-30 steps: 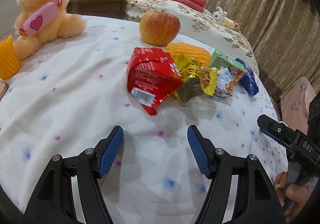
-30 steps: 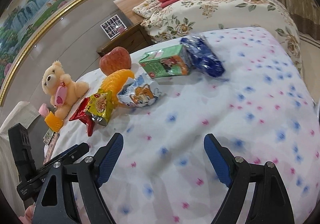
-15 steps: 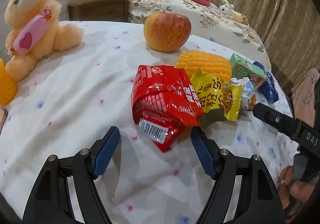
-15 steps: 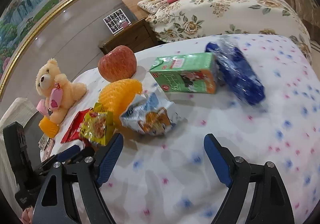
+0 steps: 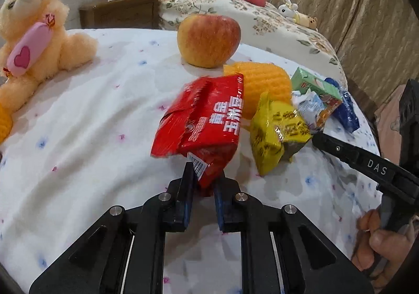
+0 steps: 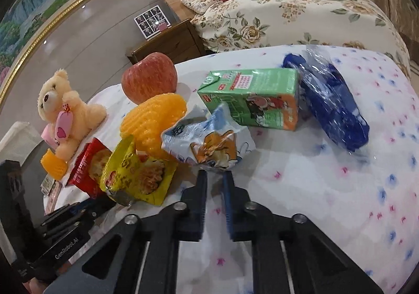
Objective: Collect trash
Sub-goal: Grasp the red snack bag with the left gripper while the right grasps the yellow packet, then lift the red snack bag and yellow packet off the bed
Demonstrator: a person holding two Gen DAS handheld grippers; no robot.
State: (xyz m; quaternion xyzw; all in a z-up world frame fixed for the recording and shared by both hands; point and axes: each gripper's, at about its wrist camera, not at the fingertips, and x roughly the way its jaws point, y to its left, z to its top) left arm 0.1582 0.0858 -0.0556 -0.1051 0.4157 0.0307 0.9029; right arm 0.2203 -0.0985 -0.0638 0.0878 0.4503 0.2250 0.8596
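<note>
A: What has the left hand-held gripper [image 5: 205,184] got?
B: Its jaws have just closed on the near, barcoded end of the crinkled red foil snack bag [image 5: 207,121]; the pads pinch it and the bag slants up away from them.

A: And the right hand-held gripper [image 6: 215,176]?
B: It has just closed too, down to a narrow gap. Its tips sit at the near edge of the crumpled white-and-blue wrapper with an orange cartoon cat [image 6: 209,144]. The wrapper's edge seems nipped between them, though the contact itself is partly hidden.

A: What lies around them?
B: All on a bed with a white cover dotted with pink and blue flowers [image 6: 353,189]. Between the two held pieces is a yellow foil snack packet [image 6: 136,173]. Behind it are an orange foam fruit net [image 6: 154,115] and a red-yellow apple [image 6: 149,77]. Just beyond the white wrapper is a green drink carton [image 6: 251,100] on its side, with a blue plastic packet [image 6: 332,105] beside it toward the bed's right edge. A cream teddy bear [image 6: 62,110] sits near the left edge.
</note>
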